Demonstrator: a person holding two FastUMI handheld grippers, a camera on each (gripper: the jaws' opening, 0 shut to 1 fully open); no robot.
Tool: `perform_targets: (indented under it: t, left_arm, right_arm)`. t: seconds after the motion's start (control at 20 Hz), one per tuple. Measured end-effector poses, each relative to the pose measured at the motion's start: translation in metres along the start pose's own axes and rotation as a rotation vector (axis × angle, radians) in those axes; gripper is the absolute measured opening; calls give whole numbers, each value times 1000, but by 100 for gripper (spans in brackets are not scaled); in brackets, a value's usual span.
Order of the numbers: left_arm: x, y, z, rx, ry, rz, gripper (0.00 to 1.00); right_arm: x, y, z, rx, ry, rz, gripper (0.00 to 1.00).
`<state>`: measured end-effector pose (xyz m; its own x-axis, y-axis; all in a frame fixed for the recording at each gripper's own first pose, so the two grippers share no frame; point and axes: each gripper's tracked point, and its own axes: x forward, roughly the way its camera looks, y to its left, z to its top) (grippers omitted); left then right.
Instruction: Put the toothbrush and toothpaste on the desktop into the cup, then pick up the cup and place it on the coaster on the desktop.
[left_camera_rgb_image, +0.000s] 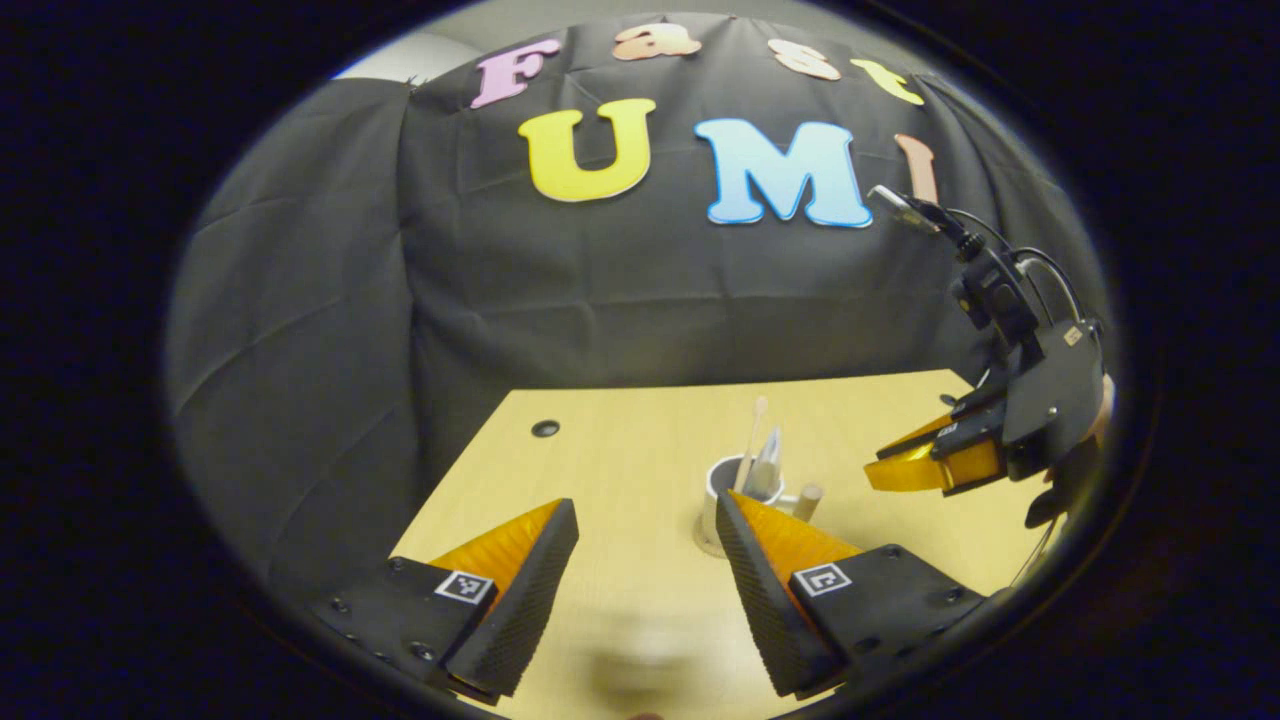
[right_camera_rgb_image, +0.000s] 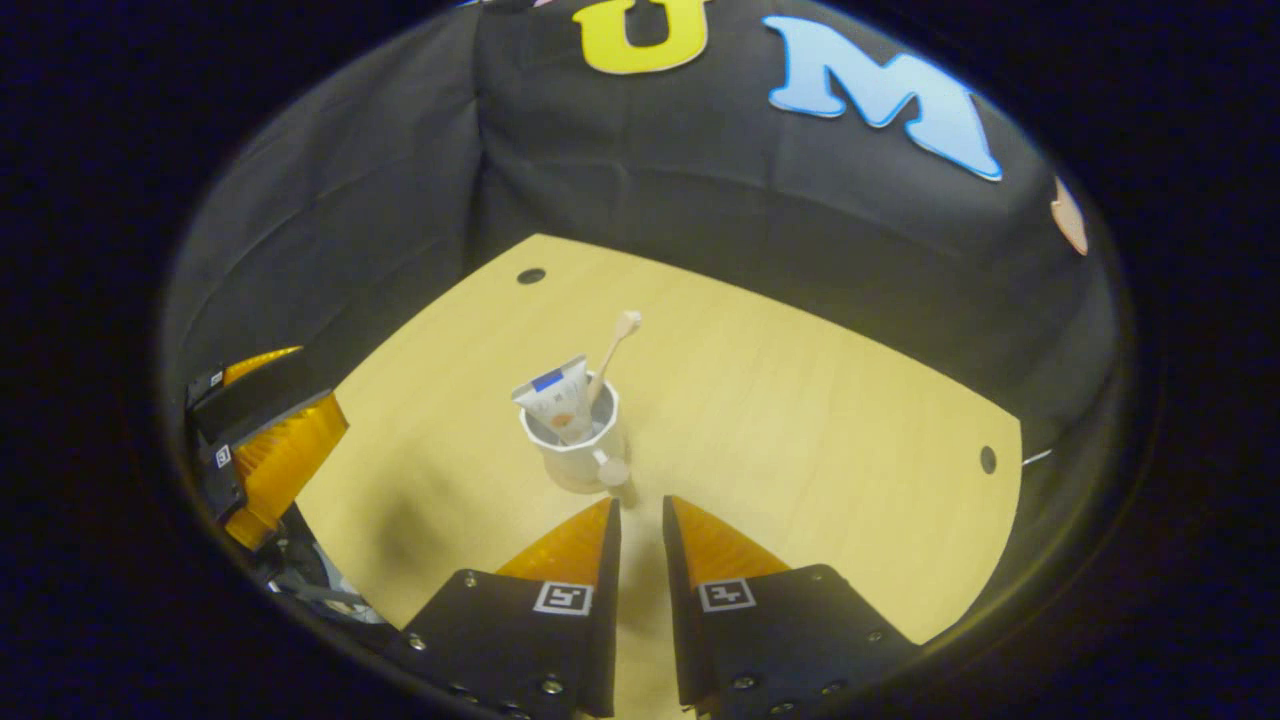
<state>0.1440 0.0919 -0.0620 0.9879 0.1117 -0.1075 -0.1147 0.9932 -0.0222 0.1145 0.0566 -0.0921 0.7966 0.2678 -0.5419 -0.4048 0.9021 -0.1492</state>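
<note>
No legible text on the toothpaste (right_camera_rgb_image: 556, 404).

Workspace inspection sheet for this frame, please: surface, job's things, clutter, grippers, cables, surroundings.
Surface: light wooden desktop with round holes near two corners.
Job's things: white cup stands upright with the toothbrush and toothpaste inside; a thin coaster edge shows under its base in the left gripper view.
Clutter: nothing seen.
Grippers: left gripper open, holding nothing, cup just beyond its fingers; right gripper nearly closed, holding nothing, just short of the cup's handle.
Cables: black cables loop off the right gripper's body.
Surroundings: black cloth wall behind the desk.
</note>
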Motion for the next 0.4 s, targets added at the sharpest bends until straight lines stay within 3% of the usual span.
perform_targets:
  t: [0.25,0.4]
  left_arm:
    - [-11,-44,46,13,-96,-69,93]
    - [-25,-61,70,2,-152,-83,94]
  right_arm:
    - [-66,-11,29,59,-241,-118,26]
    - [-101,-12,44,62,-344,-172,45]
